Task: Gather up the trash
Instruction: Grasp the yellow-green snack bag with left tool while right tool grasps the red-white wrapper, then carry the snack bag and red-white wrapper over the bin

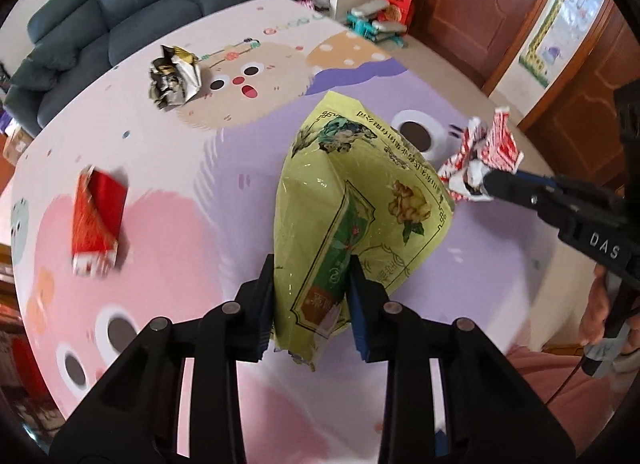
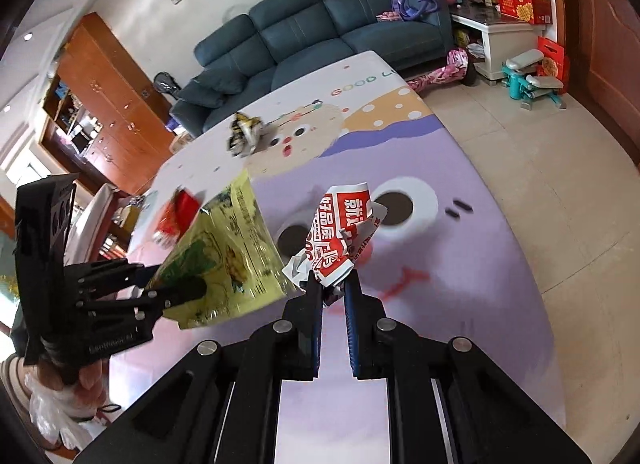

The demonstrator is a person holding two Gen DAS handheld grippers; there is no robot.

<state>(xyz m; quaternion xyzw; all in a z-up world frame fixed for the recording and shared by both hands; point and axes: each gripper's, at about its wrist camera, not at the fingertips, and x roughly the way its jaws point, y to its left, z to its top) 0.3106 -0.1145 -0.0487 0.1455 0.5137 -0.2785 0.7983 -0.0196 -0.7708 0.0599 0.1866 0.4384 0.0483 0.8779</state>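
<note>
Holding two pieces already, the task looks about half done. The left tool is clamped on the yellow bag, lifted off the mat. Just right of the bag, the right tool is pinched on a crumpled red-and-white wrapper. Left of the bag, a red packet lies on the mat; beyond the bag, toward the sofa, a crumpled foil wad remains. No bin shows.

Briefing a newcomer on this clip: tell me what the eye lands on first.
First, the yellow-green bag, clamped in the left gripper above the pastel play mat. Beside it, the right gripper pinches a crumpled red-and-white wrapper. A red packet and a crumpled silver wrapper lie on the mat.
</note>
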